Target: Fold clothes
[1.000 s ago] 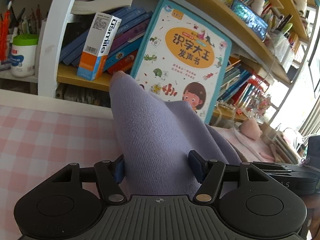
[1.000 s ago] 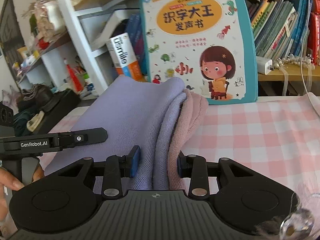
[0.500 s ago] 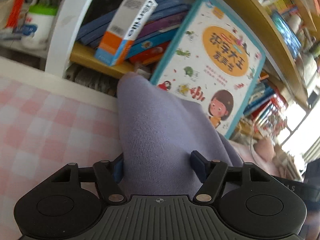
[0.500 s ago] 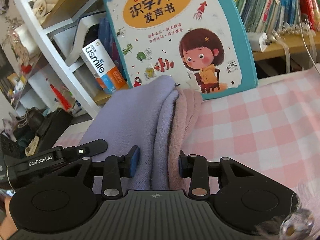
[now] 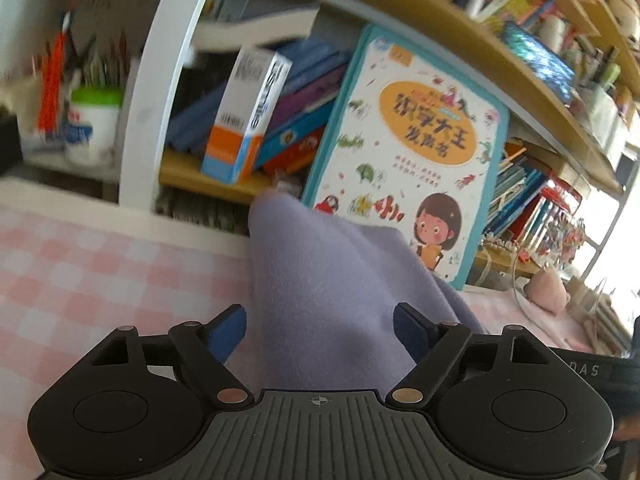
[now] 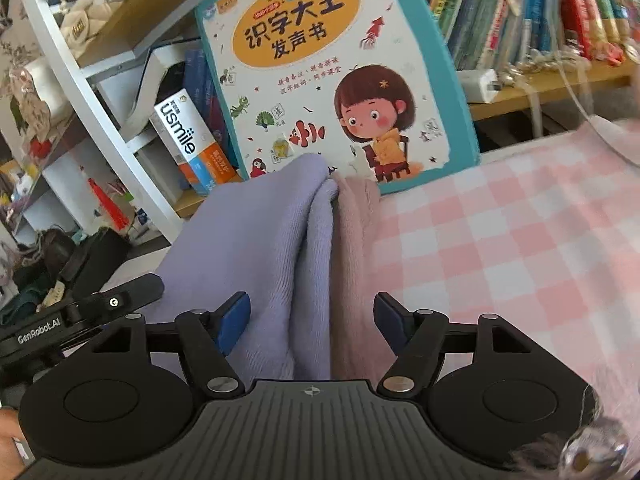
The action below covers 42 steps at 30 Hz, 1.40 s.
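1. Left wrist view: left gripper [image 5: 320, 330] low in the frame, fingers [image 5: 226, 332] spreading apart, blue pads clear of the cloth on both sides.
2. Between them, a folded lilac garment [image 5: 320, 280], rising to a peak at centre frame, resting on the pink checked surface [image 5: 80, 280].
3. Behind, right of centre, a teal-edged children's book [image 5: 416, 152] leaning against the bookshelf [image 5: 192, 172]; a white and orange box [image 5: 244, 120] standing upper centre-left. Blurred overall.
4. Right wrist view: right gripper [image 6: 312, 324] at the bottom, fingers [image 6: 234, 322] also opening, pads not pressing the cloth.
5. Lilac garment [image 6: 256, 248] in centre frame, layered folds on edge, with a dusty pink layer [image 6: 354, 260] touching its right side.
6. Pink checked surface [image 6: 500, 240] filling the right half; children's book [image 6: 328, 68] upright at top centre, just behind the cloth.
7. Part of the left gripper [image 6: 80, 312] at the left edge.
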Motion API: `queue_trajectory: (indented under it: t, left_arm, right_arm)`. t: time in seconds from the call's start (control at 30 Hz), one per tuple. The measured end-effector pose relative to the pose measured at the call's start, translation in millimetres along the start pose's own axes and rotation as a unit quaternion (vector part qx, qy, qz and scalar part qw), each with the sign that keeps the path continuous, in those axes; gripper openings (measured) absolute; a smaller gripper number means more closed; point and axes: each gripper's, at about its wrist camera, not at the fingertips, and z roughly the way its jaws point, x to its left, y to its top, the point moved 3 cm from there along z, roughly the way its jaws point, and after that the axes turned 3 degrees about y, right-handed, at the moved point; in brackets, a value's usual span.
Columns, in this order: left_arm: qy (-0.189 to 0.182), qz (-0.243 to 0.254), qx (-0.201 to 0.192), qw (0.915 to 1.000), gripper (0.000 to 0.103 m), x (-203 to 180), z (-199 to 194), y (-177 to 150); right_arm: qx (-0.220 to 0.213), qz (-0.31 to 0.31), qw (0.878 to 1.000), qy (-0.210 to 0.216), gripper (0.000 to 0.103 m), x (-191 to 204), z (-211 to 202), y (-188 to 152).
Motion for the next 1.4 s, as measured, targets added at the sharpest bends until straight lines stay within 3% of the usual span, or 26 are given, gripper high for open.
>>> queue_trajectory:
  t: [0.17,0.4,0.67,0.9,1.4]
  left_arm:
    - [-0.007,0.028,0.002,0.9996,0.086,-20.9,-27.9,-10.0]
    - [0.031,0.08,0.029,0.9959,0.087,-40.4,-62.6,-43.7]
    - [0.078,0.078,-0.025,0.9936,0.093,-46.9,-97.6,-62.8]
    - [0.098,0.123,-0.069,0.985,0.098,-59.6,-113.7,-75.2]
    - [0.101,0.112,-0.049,0.9875,0.1,-51.5,-107.8,-80.5]
  right_arm:
    - [-0.01,-0.012,1.0,-0.016,0.067,12.3,-26.1,-18.4]
    - [-0.022,-0.086,0.993,-0.078,0.068,33.8,-73.0,-49.2]
    - [-0.042,-0.161,0.98,-0.113,0.076,49.5,-108.6,-89.8]
    - [-0.065,-0.168,0.975,-0.129,0.076,52.4,-120.1,-102.5]
    - [-0.06,-0.211,0.964,-0.153,0.082,64.2,-114.2,-108.2]
